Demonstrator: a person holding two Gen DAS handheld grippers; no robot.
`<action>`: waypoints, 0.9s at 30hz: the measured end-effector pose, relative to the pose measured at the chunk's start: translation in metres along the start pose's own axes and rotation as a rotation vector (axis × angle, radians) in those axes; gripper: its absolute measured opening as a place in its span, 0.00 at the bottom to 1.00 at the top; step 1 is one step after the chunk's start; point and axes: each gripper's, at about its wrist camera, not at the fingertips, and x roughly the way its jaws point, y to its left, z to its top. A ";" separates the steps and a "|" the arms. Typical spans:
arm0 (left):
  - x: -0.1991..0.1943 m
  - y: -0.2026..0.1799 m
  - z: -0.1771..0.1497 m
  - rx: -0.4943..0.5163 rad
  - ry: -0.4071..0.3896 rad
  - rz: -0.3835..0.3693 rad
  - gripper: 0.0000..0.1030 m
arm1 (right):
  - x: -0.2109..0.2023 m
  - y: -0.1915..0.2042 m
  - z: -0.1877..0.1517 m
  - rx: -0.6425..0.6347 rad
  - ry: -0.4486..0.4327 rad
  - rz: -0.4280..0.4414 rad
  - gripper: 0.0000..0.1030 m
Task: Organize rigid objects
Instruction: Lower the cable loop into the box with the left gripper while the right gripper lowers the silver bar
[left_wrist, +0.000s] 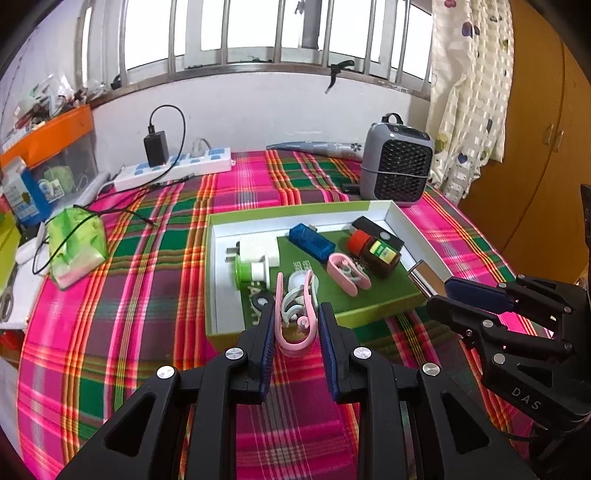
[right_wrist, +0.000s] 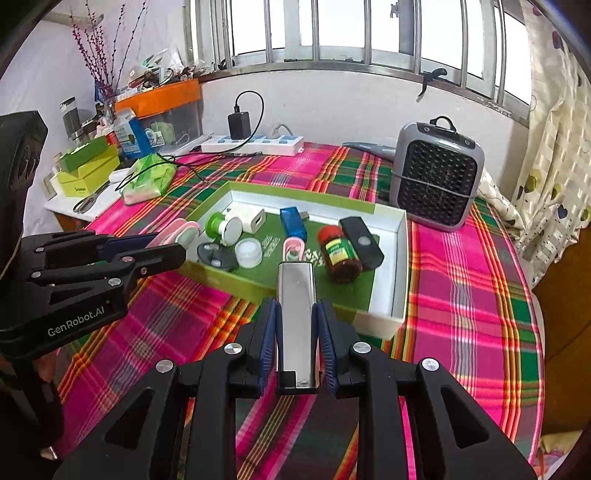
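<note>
A green-and-white shallow box (left_wrist: 410, 236) (right_wrist: 400, 258) lies on the plaid cloth. Inside it are a white plug (left_wrist: 258, 249), a green-and-white reel (right_wrist: 221, 225), a blue stick (left_wrist: 312, 240), a pink clip (left_wrist: 347, 275), a brown jar with a red lid (right_wrist: 338, 254) and a black bar (right_wrist: 360, 240). My left gripper (left_wrist: 295, 325) is shut on a pink U-shaped clip (left_wrist: 297, 343), just above the box's near edge. My right gripper (right_wrist: 296, 325) is shut on a shiny metal bar (right_wrist: 297, 325) that points toward the box.
A grey fan heater (right_wrist: 437, 177) stands behind the box's right corner. A white power strip (left_wrist: 177, 168) with a black charger sits at the back. A green tissue pack (left_wrist: 75, 245), cables, scissors (right_wrist: 86, 203) and boxes crowd the left side. A wooden wardrobe (left_wrist: 535, 147) is at right.
</note>
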 end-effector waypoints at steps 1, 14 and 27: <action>0.001 0.001 0.002 -0.001 -0.002 0.001 0.21 | 0.002 -0.001 0.002 0.001 0.001 0.001 0.24; 0.032 0.005 0.023 -0.008 0.013 -0.019 0.21 | 0.039 -0.010 0.031 0.020 0.039 0.011 0.24; 0.064 0.004 0.024 -0.017 0.065 -0.036 0.21 | 0.074 -0.015 0.047 0.032 0.082 0.022 0.24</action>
